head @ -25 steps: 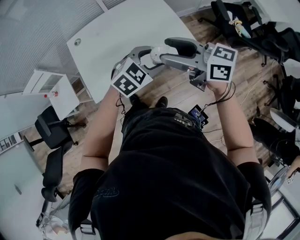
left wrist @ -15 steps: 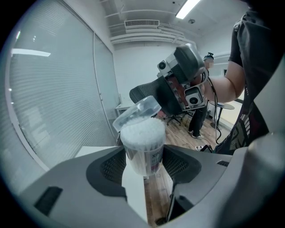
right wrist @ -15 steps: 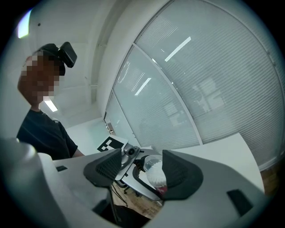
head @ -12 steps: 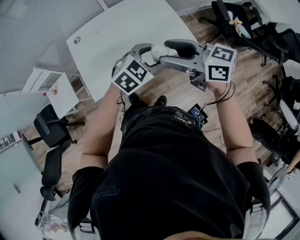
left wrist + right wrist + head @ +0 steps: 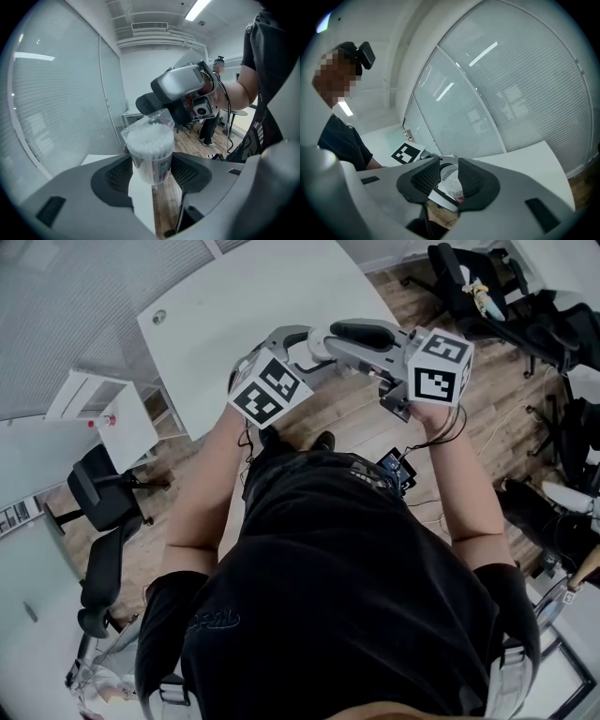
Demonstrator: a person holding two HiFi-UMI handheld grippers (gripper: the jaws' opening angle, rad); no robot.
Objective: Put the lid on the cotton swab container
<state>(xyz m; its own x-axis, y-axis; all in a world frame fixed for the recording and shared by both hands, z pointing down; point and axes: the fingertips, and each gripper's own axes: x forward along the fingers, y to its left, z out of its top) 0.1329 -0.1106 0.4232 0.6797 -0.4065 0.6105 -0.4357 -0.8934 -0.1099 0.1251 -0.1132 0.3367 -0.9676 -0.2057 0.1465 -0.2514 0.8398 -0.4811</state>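
**Cotton swab container**: 1 clear round tub, packed to the top with white swab heads. A printed label runs low on its wall. It is upright with a slight tilt, held in the air in front of the person and resting on no surface.

**Left gripper**: clamped on the tub's lower half. There is 1 pad on each side, and both touch the wall.

**Lid**: a thin clear cap over the tub's mouth, tilted with 1 edge higher than the other. Whether it is fully seated cannot be told.

**Right gripper**: meets the tub from the far side, level with its top. Its jaws have just been closing. In the right gripper view the lid and the tub's rim stand between the 2 pads, which grip the lid on both sides.

**Materials:**
- Gripper bodies are smooth grey moulded plastic with rounded shoulders.
- Pads are black with a fine cross-hatched grid.
- The marker cube is white with black squares.

**Beyond:** a white table with a matt top, a wooden plank floor, and a glass wall with fine horizontal blinds.
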